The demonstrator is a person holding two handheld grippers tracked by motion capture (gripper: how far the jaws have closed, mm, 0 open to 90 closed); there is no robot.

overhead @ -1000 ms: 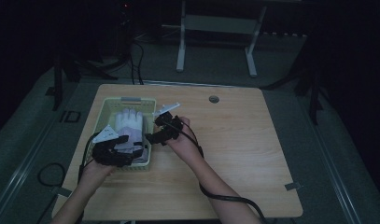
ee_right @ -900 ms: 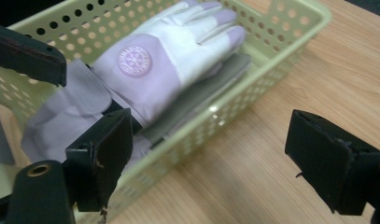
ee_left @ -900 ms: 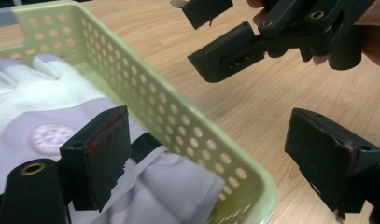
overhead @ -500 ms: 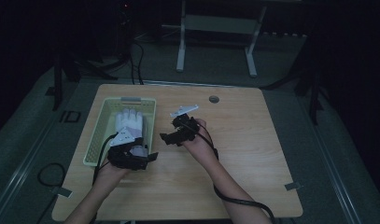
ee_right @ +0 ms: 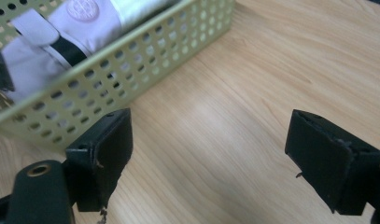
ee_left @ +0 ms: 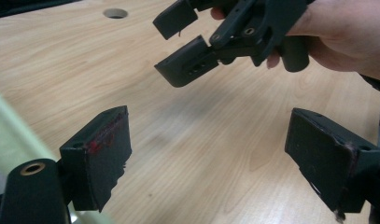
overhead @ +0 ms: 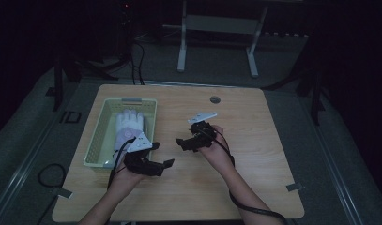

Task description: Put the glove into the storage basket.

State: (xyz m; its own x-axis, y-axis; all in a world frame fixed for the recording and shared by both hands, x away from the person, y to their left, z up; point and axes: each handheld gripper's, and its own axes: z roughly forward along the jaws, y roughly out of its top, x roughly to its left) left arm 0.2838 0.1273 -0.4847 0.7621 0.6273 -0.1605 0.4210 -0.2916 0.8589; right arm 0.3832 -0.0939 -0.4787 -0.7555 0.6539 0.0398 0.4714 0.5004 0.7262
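A white glove point(overhead: 128, 127) lies flat in the pale green perforated basket point(overhead: 96, 138) at the table's left; through the basket's wall point(ee_right: 145, 60) the glove point(ee_right: 80, 18) shows in the right gripper view. My left gripper point(overhead: 163, 165) hovers just right of the basket's near corner, open, with nothing between its jaws point(ee_left: 211, 154). My right gripper point(overhead: 184, 143) is over the middle of the table, open and empty point(ee_right: 206, 158), its jaws pointing left toward the basket. In the left gripper view the right gripper point(ee_left: 183, 46) faces mine, a short gap apart.
The wooden table point(overhead: 254, 178) has a round cable hole point(overhead: 215, 99) near its far edge. Cables trail from both grippers off the near edge. A metal frame stand point(overhead: 217, 28) is on the dark floor beyond the table.
Both grippers have drawn back from the basket, toward the near side and the right. The left one left the basket's inside. The glove stays lying in the basket.
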